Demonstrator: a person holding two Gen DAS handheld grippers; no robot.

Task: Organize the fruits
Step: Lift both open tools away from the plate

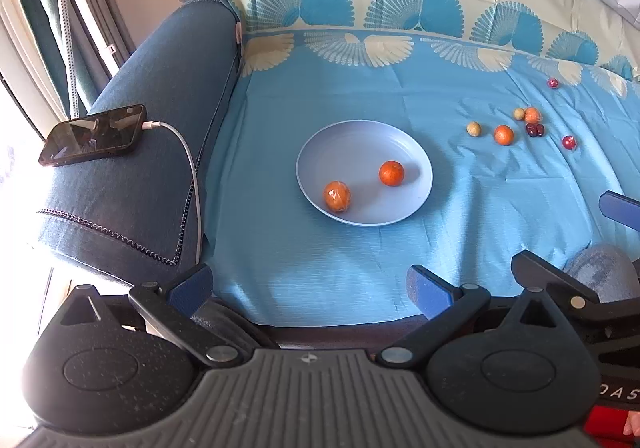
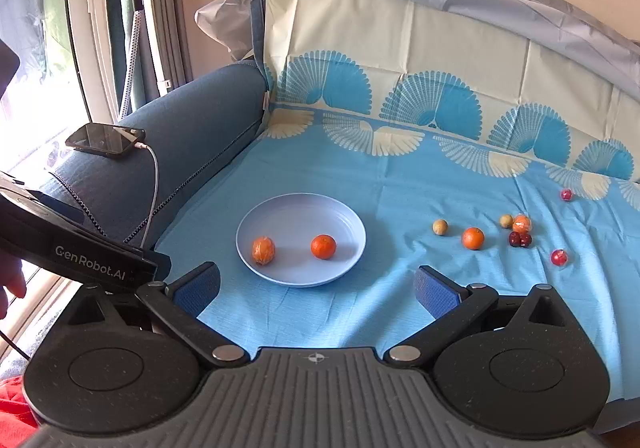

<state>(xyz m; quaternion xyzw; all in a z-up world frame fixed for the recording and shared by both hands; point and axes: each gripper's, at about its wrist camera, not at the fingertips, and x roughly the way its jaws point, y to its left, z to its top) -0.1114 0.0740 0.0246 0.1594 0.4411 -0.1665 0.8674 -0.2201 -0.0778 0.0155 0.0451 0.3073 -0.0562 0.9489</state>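
Note:
A pale blue plate (image 1: pixel 404 137) (image 2: pixel 340 209) lies on the blue cloth and holds two oranges, one wrapped in film (image 1: pixel 337 196) (image 2: pixel 263 250) and one bare (image 1: pixel 391 173) (image 2: pixel 323 246). To its right on the cloth lie an orange (image 1: pixel 503 135) (image 2: pixel 473 238), a wrapped orange (image 1: pixel 532 114) (image 2: pixel 521 224), two tan round fruits (image 1: pixel 474 129) (image 2: pixel 440 227), dark cherries (image 1: pixel 535 129) (image 2: pixel 520 239) and two red fruits (image 1: pixel 569 142) (image 2: pixel 559 257). My left gripper (image 1: pixel 310 290) is open and empty, short of the plate. My right gripper (image 2: pixel 318 290) is open and empty, just in front of the plate.
A blue sofa armrest (image 1: pixel 132 151) (image 2: pixel 192 135) on the left carries a phone (image 1: pixel 93 135) (image 2: pixel 105 139) on a white cable. The cloth rises up the sofa back (image 2: pixel 400 47). The left gripper's body (image 2: pixel 80 248) shows in the right wrist view. The cloth's front edge (image 1: pixel 320 322) is near.

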